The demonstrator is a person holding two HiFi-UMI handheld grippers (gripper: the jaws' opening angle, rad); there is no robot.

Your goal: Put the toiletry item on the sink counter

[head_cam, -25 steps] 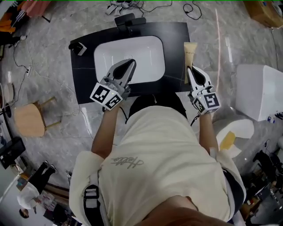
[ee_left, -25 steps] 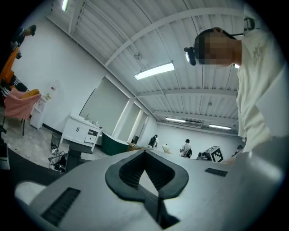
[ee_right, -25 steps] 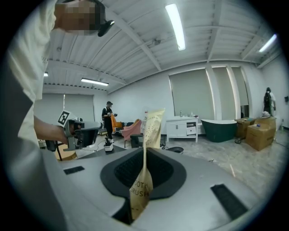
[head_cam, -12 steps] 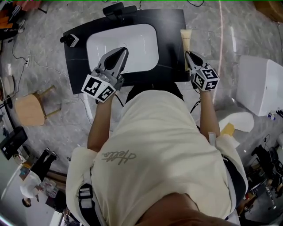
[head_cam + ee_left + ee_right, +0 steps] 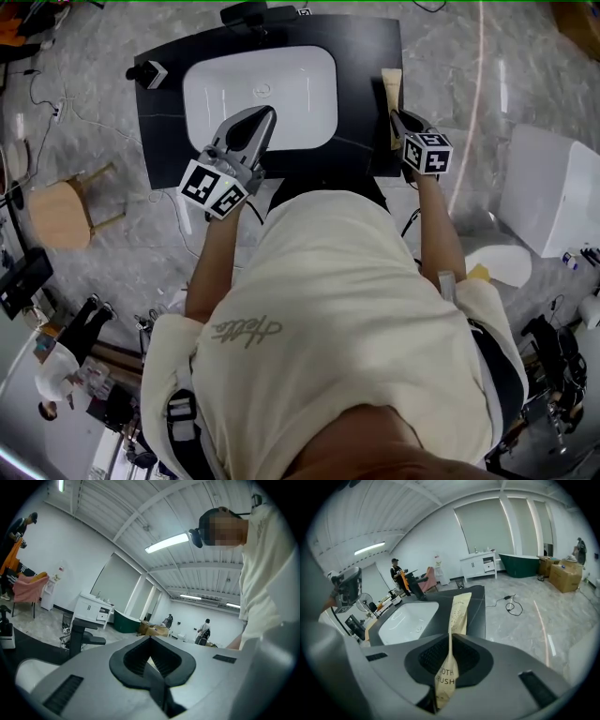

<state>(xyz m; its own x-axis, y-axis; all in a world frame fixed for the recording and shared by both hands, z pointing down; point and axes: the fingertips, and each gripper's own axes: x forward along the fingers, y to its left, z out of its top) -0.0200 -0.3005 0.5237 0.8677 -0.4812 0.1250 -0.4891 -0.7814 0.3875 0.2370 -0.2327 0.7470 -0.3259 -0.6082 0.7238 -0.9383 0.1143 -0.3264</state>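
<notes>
Toothbrush packet point(image 5: 458, 611) in right claw point(image 5: 450, 639), over counter point(image 5: 366, 75)

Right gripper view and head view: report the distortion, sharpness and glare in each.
Right gripper view: strong fisheye bending, dark corners; the paper packet in the right tongs is sharp, its print partly legible. Head view: milder curving at the edges, even light, soft sheen on the white basin.

Cream short-sleeved T-shirt point(image 5: 337, 309), two grey grippers
Faint script print point(image 5: 246, 330) across the back; black buckled strap point(image 5: 180, 417) at one side; left gripper point(image 5: 265, 112) and right gripper point(image 5: 396, 115) grey-shelled, black-padded; each carries a black-and-white marker cube point(image 5: 214, 190).
</notes>
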